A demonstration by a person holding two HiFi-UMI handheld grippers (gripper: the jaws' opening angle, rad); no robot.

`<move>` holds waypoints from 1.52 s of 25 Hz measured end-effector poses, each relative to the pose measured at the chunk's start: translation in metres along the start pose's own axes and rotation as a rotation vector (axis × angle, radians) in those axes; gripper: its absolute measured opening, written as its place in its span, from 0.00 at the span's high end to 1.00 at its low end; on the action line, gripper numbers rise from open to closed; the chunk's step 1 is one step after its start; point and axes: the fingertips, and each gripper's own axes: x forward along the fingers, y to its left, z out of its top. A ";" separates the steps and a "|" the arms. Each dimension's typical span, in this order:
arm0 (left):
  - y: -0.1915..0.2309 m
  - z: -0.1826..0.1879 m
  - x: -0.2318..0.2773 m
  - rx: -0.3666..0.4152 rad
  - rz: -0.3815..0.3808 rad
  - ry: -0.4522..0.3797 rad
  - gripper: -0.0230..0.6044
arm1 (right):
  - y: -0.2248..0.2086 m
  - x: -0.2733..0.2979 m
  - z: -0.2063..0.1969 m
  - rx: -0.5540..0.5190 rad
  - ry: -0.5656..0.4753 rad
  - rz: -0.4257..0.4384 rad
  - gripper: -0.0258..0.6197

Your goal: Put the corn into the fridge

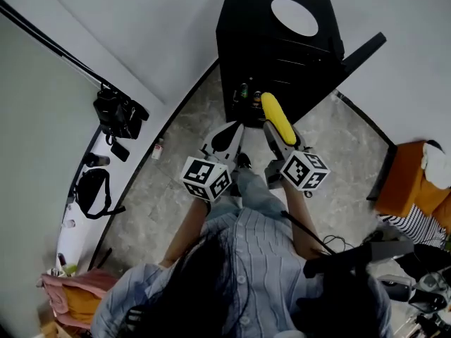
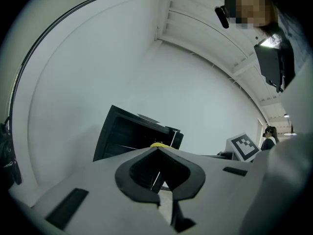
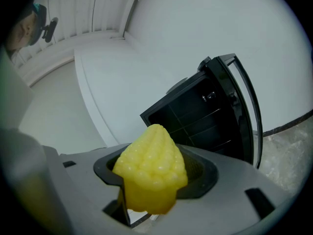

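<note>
A yellow corn cob (image 1: 277,118) points forward from my right gripper (image 1: 273,131), which is shut on it. In the right gripper view the corn (image 3: 151,170) fills the space between the jaws. Just ahead stands the black mini fridge (image 1: 275,48), its door (image 1: 363,48) swung open to the right, with shelves (image 3: 200,116) showing and small bottles (image 1: 250,94) low inside. My left gripper (image 1: 231,132) hangs beside the right one, shut and empty. The left gripper view shows its jaws closed in front of the fridge (image 2: 132,136).
A white round plate (image 1: 294,16) lies on the fridge top. A camera on a stand (image 1: 120,115) and a black bag (image 1: 91,189) sit at the left wall. A small bottle (image 1: 158,148) stands on the floor. Orange furniture (image 1: 412,178) is at the right.
</note>
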 end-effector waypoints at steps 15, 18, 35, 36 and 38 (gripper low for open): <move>0.033 0.011 0.084 -0.015 -0.025 0.033 0.95 | -0.059 0.091 0.040 -0.085 0.026 -0.037 0.55; 0.040 0.009 0.093 -0.020 -0.025 0.043 0.95 | -0.070 0.113 0.042 -0.116 0.041 -0.051 0.55; 0.062 0.004 0.128 -0.046 -0.003 0.062 0.95 | -0.123 0.196 0.056 -0.314 0.126 -0.130 0.55; 0.063 0.003 0.129 -0.047 0.001 0.063 0.95 | -0.127 0.199 0.056 -0.318 0.130 -0.137 0.55; 0.067 0.004 0.129 -0.050 0.009 0.064 0.95 | -0.134 0.204 0.056 -0.318 0.137 -0.150 0.55</move>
